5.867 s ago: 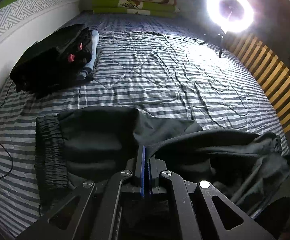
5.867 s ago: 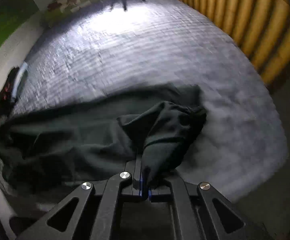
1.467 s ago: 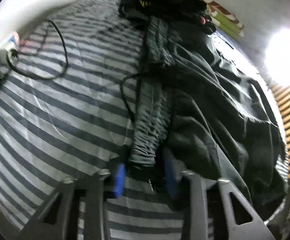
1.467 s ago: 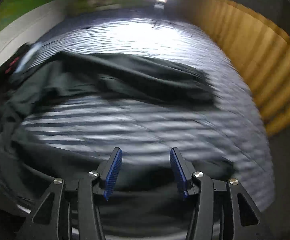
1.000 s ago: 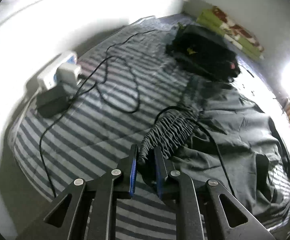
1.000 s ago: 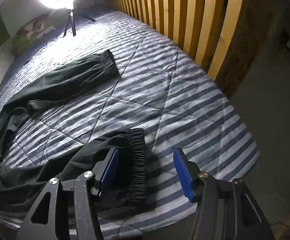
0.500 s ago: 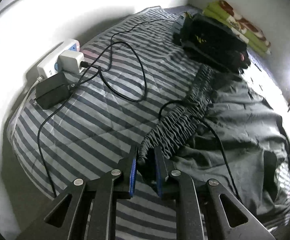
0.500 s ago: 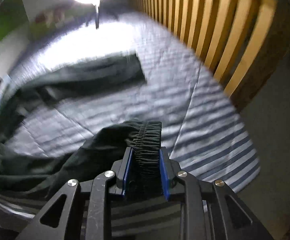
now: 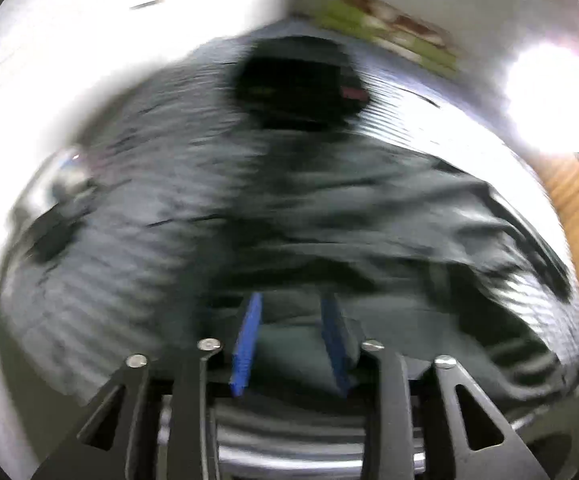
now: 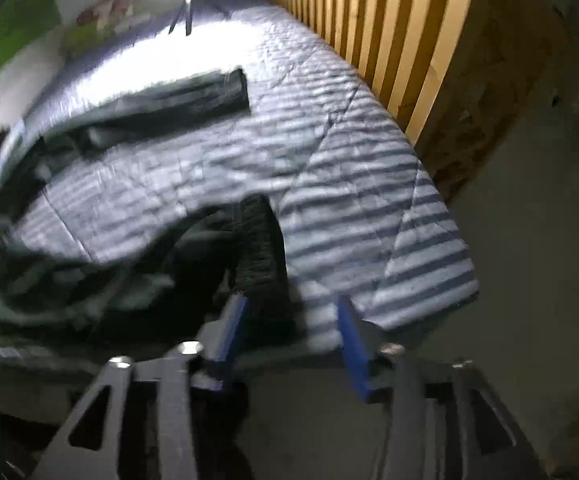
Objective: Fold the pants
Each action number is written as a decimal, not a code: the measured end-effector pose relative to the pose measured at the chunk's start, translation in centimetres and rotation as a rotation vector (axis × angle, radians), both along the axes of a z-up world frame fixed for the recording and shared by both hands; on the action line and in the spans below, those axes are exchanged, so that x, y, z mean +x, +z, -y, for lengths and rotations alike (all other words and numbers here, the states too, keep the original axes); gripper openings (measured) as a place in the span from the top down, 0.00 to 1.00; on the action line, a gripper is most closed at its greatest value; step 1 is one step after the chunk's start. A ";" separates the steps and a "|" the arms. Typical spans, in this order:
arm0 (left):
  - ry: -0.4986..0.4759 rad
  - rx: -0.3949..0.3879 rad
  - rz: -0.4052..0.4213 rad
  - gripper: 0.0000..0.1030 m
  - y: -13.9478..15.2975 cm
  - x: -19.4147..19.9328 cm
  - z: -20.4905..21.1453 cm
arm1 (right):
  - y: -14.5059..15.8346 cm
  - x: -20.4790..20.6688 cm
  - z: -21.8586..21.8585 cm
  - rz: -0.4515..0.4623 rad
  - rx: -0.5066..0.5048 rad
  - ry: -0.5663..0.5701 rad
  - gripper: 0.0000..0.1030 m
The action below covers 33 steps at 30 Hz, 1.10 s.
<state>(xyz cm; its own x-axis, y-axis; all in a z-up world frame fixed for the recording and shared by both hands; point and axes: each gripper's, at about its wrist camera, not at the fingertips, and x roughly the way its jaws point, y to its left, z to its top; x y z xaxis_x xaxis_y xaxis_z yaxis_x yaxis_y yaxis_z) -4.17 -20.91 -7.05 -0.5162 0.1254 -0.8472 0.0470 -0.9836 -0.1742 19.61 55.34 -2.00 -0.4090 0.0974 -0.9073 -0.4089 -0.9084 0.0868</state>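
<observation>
Clutter is seen on every side of the dark pants [image 9: 369, 208], which are spread rumpled across the striped quilt [image 10: 353, 168]. Beyond them, in the left wrist view, a black pile of clothes [image 9: 297, 88] is set against the far part of the bed, green and patterned bedding [image 9: 389, 32] is stacked by the wall, and a bright lamp [image 9: 553, 100] is placed at the right; at the left edge a pale shape with a dark block beside it is too smeared to be named. The whole of that view is blurred. The left gripper [image 9: 291, 336] is shown with its blue pads parted and its jaws opening; dark cloth is seen in the gap, but no pad is pressed on it. Only in the right wrist view are the wooden slats [image 10: 369, 20] along the far side of the bed, the bare floor [image 10: 529, 240] past the quilt's corner, and both legs of the pants made out: one leg [image 10: 177, 96] is laid out toward the lamp, the other ends in a gathered cuff [image 10: 257, 240] near the bed's edge. The right gripper [image 10: 293, 332] is held just above that cuff, its jaws opening, with the cuff close to the left pad but not clamped.
</observation>
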 end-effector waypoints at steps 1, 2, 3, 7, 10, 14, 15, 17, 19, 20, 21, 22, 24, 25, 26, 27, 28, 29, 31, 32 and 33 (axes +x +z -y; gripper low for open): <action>-0.059 0.007 0.004 0.56 -0.1 -0.8 -2.5 | -0.2 -0.3 -0.4 0.000 -0.013 -0.020 0.44; -0.119 0.017 0.013 0.55 -0.3 -1.9 -5.5 | -0.6 -1.0 -1.1 0.007 -0.032 -0.046 0.44; -0.157 0.024 0.024 0.55 -0.6 -2.7 -7.4 | -1.2 -1.3 -1.1 0.014 -0.045 -0.060 0.44; -0.320 0.055 0.112 0.47 -2.8 -6.0 -16.3 | -3.6 -4.1 -2.6 0.063 -0.122 -0.087 0.44; -0.416 0.049 0.187 0.42 -5.2 -7.1 -21.5 | -5.1 -6.1 -2.7 0.100 -0.164 -0.070 0.44; -0.441 0.032 0.274 0.43 -8.9 -8.5 -24.9 | -6.2 -8.0 -1.7 0.121 -0.190 -0.024 0.46; -0.430 0.024 0.285 0.64 -9.9 -8.8 -25.2 | -6.0 -8.4 -1.1 0.114 -0.166 -0.004 0.51; -0.409 0.010 0.299 0.94 -11.1 -9.3 -24.9 | -5.3 -9.2 0.0 0.107 -0.123 0.040 0.90; -0.392 0.016 0.282 0.97 -11.3 -9.5 -24.5 | -3.4 -9.7 1.0 0.059 -0.070 0.074 0.96; -0.381 0.012 0.265 0.98 -11.0 -9.4 -24.1 | -1.8 -9.6 1.4 0.008 -0.042 0.088 0.96; -0.375 0.010 0.242 0.99 -10.4 -9.3 -23.7 | 0.2 -9.2 1.8 -0.065 -0.019 0.107 0.96; -0.366 0.004 0.224 1.00 -9.9 -9.2 -23.4 | 2.2 -8.4 2.1 -0.142 0.000 0.128 0.96; -0.342 0.000 0.189 1.00 -8.8 -9.1 -22.1 | 5.4 -6.3 2.4 -0.257 0.033 0.162 0.96; -0.333 0.002 0.179 1.00 -8.4 -9.0 -21.6 | 6.2 -5.1 2.5 -0.285 0.052 0.177 0.96; -0.329 0.012 0.168 1.00 -7.8 -8.9 -20.9 | 6.3 -3.6 2.2 -0.285 0.069 0.182 0.96; -0.326 0.013 0.165 1.00 -7.6 -8.8 -20.4 | 5.9 -2.7 2.1 -0.269 0.077 0.190 0.96; -0.323 0.013 0.163 1.00 -7.3 -8.6 -19.8 | 5.0 -1.8 1.8 -0.230 0.072 0.205 0.95; -0.329 0.008 0.163 1.00 -7.0 -8.4 -19.3 | 3.6 -1.0 1.4 -0.174 0.050 0.225 0.94; -0.347 0.001 0.166 1.00 -6.7 -8.2 -19.4 | 0.8 0.6 0.9 -0.043 0.051 0.247 0.93; -0.364 0.017 0.174 0.98 -6.4 -8.0 -19.3 | -0.4 1.3 0.6 0.019 0.033 0.253 0.89; -0.375 0.024 0.180 0.89 -6.3 -8.0 -19.9 | -1.3 1.9 0.0 0.058 0.005 0.233 0.85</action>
